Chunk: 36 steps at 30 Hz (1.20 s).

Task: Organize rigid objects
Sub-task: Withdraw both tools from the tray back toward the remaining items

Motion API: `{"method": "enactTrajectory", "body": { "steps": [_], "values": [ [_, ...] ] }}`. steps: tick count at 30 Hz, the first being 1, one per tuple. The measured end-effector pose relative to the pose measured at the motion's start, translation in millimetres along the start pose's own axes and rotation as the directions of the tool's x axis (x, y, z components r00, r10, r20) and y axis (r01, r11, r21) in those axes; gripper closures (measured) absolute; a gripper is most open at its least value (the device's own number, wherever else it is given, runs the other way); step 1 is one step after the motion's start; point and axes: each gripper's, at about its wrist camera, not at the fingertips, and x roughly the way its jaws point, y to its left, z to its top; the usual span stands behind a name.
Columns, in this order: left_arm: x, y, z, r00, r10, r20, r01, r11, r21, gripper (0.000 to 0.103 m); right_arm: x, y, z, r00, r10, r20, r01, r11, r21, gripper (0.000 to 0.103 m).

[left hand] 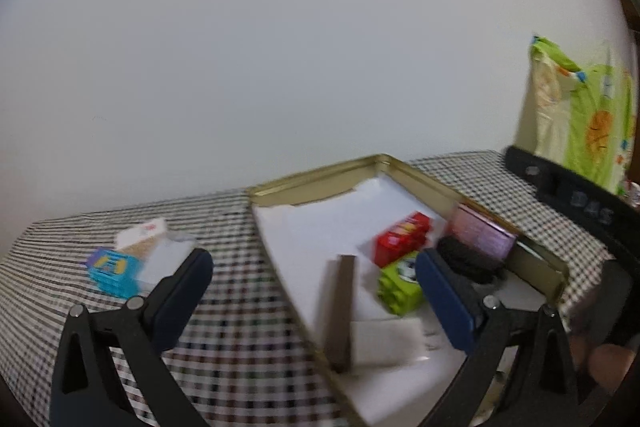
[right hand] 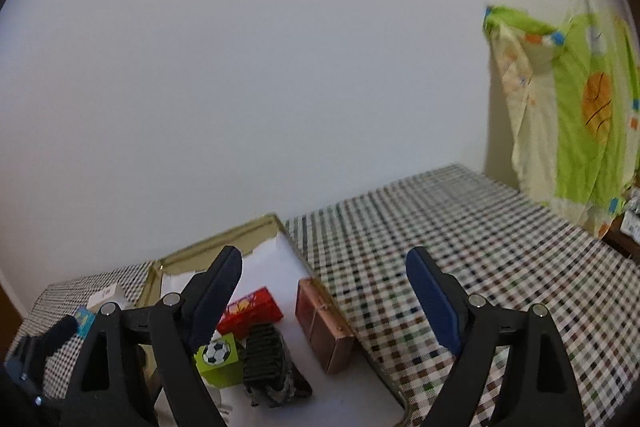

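Both grippers stand wide open and hold nothing. Left gripper [left hand: 314, 261] hangs over the near left rim of the shallow gold-coloured metal tray [left hand: 312, 174] lined with white paper, its left finger over the checked tablecloth on the table [left hand: 236, 339] and its right finger over the tray's contents. Right gripper [right hand: 324, 263] hangs over the tray's right rim [right hand: 298, 247], with its right finger above bare cloth.

Inside the tray, a red rectangular box [left hand: 402, 237] lies just beyond a lime-green cube with a football picture [left hand: 400, 287]; a black ribbed object [right hand: 264, 355] sits beside the cube, and a pink-brown rectangular case [right hand: 322, 327] leans along the right wall. A dark brown slim bar [left hand: 342, 311] and a white flat card [left hand: 386, 341] lie near the tray's near left side. The far half of the tray is open white paper.

Left of the tray, on the cloth, sit a blue and yellow small pack [left hand: 114, 269] and a white carton [left hand: 140, 233]; their print is too blurred to read. The table's right part is open cloth up to a green and cream cloth with an orange ball print [right hand: 576, 107] hanging at the far right.
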Motion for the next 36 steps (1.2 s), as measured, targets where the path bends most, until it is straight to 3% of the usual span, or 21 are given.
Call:
{"method": "enactTrajectory", "body": {
  "steps": [5,10,17,21,27,36],
  "values": [
    [1,29,-2,0.994,0.100,0.050,-0.100,0.995,0.005,0.001,-16,14,-3,0.985,-0.106,0.140,0.116,0.991,-0.066,0.017],
    [3,64,-3,0.979,0.188,0.078,-0.187,0.982,-0.024,0.001,-24,21,-9,0.976,-0.117,0.186,0.126,0.991,-0.035,0.012],
    [5,103,-9,0.981,0.187,0.045,-0.180,0.976,-0.120,0.001,-27,52,-27,0.982,-0.114,0.152,0.134,0.982,-0.132,0.012],
    [-2,108,-12,0.980,0.192,0.054,-0.185,0.977,-0.108,0.001,-39,68,-34,0.983,-0.100,0.156,0.127,0.976,-0.179,0.012],
    [-3,122,-12,0.978,0.199,0.067,-0.193,0.977,-0.090,0.001,-55,83,-42,0.980,-0.080,0.182,0.104,0.986,-0.128,0.012],
    [1,160,-16,0.978,0.205,0.035,-0.199,0.971,-0.137,0.001,-57,126,-54,0.989,-0.030,0.142,0.045,0.994,-0.101,0.012]
  ]
}}
